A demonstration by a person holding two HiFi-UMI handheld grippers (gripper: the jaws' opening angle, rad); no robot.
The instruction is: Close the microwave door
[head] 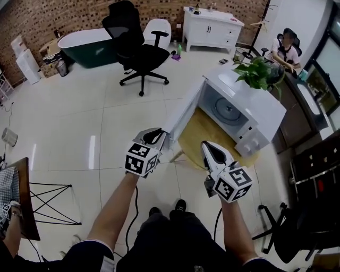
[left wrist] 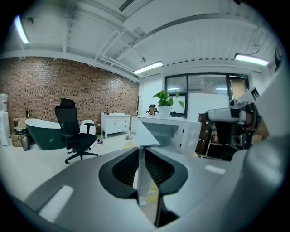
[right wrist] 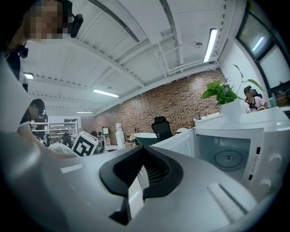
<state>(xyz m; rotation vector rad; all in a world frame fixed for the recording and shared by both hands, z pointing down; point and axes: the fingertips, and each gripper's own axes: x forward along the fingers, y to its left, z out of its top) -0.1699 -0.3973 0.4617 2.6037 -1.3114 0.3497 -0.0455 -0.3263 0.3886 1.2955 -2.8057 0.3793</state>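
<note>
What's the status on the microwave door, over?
Left gripper shut, tips by the microwave door free edge. Right gripper shut, short of the microwave. Door wide open. Nothing seen in its swing.

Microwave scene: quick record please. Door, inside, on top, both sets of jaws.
microwave: white, on a wooden table
door: open, swung toward the left gripper
inside: turntable, bare
on top: potted plant
left gripper: jaws together, tips at the door's outer edge
right gripper: jaws together, empty, clear of the door

Brick wall (head: 79, 16), white tiled floor (head: 69, 122), black office chair (head: 135, 45)
</note>
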